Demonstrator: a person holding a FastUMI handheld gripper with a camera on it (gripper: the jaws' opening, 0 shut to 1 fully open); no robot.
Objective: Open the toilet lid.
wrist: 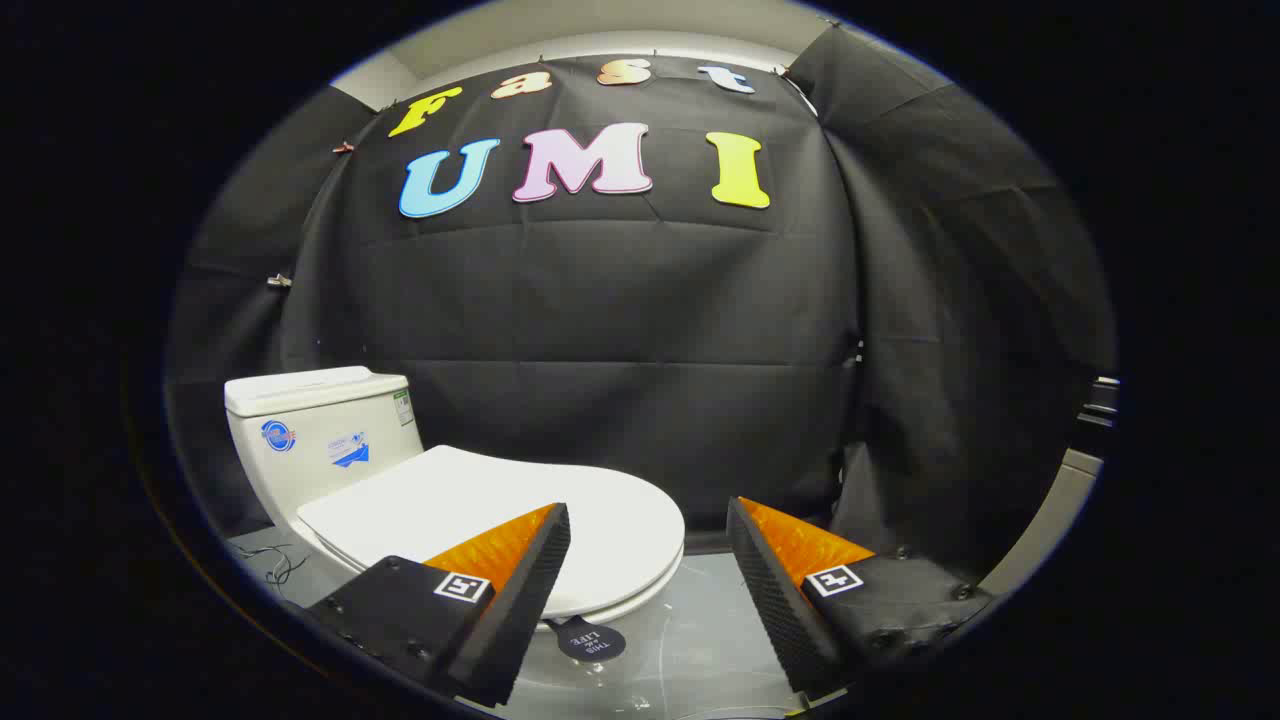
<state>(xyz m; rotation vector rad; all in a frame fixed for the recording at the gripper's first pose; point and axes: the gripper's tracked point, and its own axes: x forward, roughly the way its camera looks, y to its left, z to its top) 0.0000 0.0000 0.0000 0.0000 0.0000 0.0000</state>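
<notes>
Gripper (648,560) jaws spread wide, empty. Toilet lid (480,510) down (smooth, thin rim). Risk: jaws skid off edge, lid drops back.

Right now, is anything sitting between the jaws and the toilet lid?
Nothing visible is in the way. The gripper is open, and the closed toilet lid lies just ahead, its front rim reaching into the gap between the jaws from one side. Its top is bare. The tank stands behind the lid.

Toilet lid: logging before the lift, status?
Tongs open, holding nothing. Toilet lid shut flat, its front rim between the fingers. Nothing in the way.
</notes>
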